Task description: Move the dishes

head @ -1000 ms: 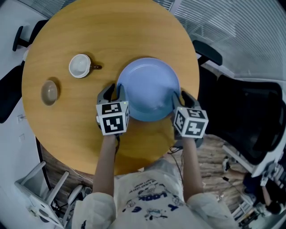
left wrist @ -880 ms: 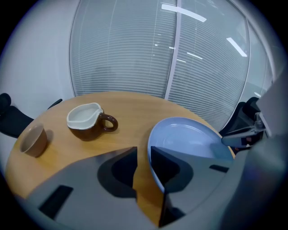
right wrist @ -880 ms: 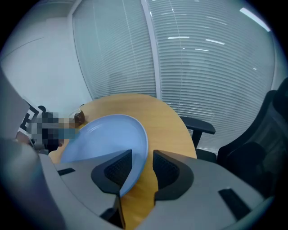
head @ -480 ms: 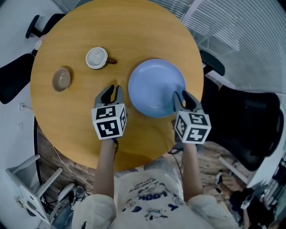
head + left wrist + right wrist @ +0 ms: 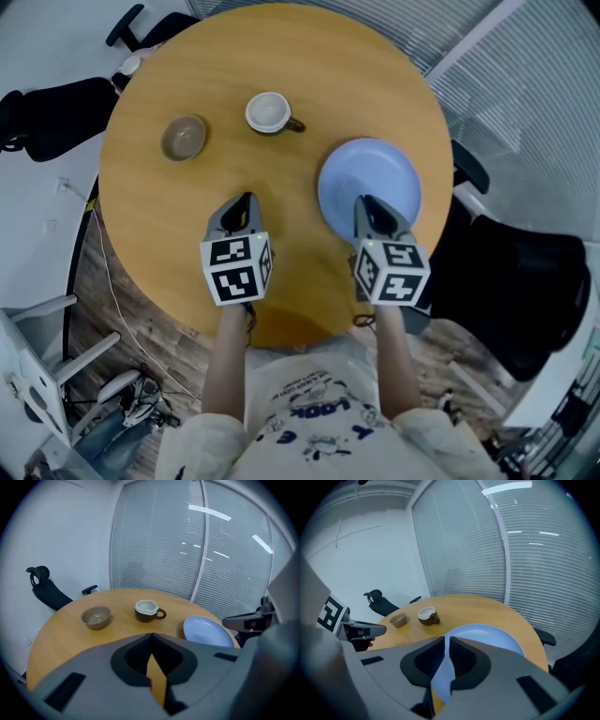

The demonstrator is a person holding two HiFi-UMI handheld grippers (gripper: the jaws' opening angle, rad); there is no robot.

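A pale blue plate (image 5: 375, 183) lies flat on the right side of the round wooden table (image 5: 281, 281). It also shows as the blue plate (image 5: 206, 631) and the blue plate (image 5: 487, 637) in the two gripper views. A white-lined brown cup (image 5: 270, 112) and a small brown bowl (image 5: 184, 137) stand at the table's far left. My right gripper (image 5: 367, 202) hovers over the plate's near-left rim, its jaws shut to a thin slit with nothing held. To the left of the plate, my left gripper (image 5: 246, 201) is shut and empty above bare wood.
Black office chairs (image 5: 56, 103) stand to the left and to the right (image 5: 525, 272) of the table. Glass walls with blinds (image 5: 187, 550) rise behind it. A white stool (image 5: 37, 375) and cables lie on the wooden floor at lower left.
Both grippers were against the plate's left and right sides. The left one has come away to the left, and the right one now sits over the plate's near rim. The plate lies further right.
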